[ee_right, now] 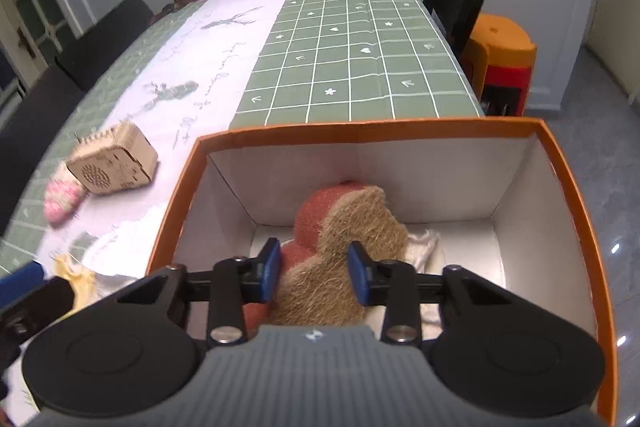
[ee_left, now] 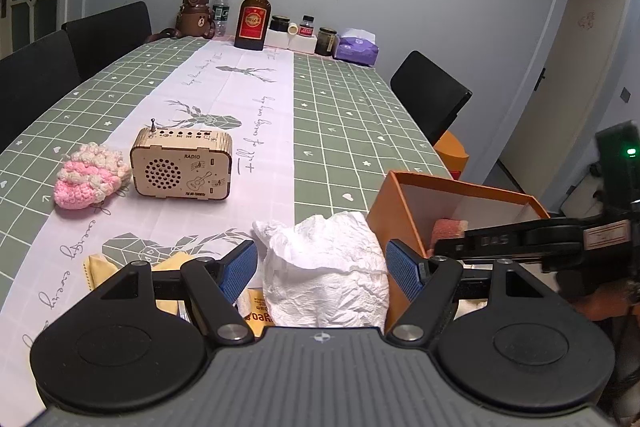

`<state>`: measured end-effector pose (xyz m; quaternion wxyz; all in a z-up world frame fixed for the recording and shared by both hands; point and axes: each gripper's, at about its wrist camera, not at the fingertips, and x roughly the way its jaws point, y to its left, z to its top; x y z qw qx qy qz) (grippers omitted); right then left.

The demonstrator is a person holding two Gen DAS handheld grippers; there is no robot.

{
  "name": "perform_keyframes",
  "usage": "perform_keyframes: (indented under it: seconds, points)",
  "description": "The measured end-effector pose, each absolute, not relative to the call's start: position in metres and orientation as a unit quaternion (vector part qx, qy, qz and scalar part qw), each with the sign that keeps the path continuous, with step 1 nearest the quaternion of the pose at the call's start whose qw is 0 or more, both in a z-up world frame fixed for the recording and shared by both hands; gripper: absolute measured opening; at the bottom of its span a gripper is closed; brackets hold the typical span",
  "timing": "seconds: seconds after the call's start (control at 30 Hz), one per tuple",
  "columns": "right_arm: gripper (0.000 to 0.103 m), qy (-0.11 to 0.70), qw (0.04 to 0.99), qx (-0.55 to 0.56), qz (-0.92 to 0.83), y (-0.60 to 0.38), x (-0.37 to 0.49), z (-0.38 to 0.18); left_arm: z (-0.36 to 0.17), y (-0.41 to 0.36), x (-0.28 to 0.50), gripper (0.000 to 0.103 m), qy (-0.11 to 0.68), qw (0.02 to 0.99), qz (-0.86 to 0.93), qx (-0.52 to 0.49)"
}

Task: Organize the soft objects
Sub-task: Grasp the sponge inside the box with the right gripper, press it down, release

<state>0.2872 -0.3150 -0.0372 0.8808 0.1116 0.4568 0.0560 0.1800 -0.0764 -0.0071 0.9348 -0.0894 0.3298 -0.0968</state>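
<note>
Mid-sort, with soft items going into the orange box (ee_right: 576, 195). Right tool (ee_right: 314, 277) inside the box, narrowed around the sponge (ee_right: 352, 223), pads at its sides; firm pinch unclear. Left tool (ee_left: 322, 263) wide, straddling the crumpled white cloth (ee_left: 328, 263) on the surface (ee_left: 340, 107), just beside the box. Next, likely: close on cloth, lift over the rim.
</note>
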Motion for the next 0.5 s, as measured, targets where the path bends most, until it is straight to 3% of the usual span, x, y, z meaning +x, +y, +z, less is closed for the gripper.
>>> perform_keyframes:
  seconds: [0.1, 0.23, 0.5]
  points:
    - [0.0, 0.456, 0.875, 0.149, 0.071, -0.324, 0.289, -0.028, -0.013, -0.077, 0.188, 0.086, 0.337, 0.934, -0.08, -0.087]
    - [0.0, 0.449, 0.872, 0.167, 0.101, -0.329, 0.291, -0.02, -0.024, -0.074, 0.196, 0.086, 0.354, 0.929, -0.063, -0.087]
    - [0.0, 0.463, 0.882, 0.058, 0.064, -0.331, 0.286, -0.024, -0.029, -0.072, 0.199, 0.086, 0.364, 0.925, -0.062, -0.086]
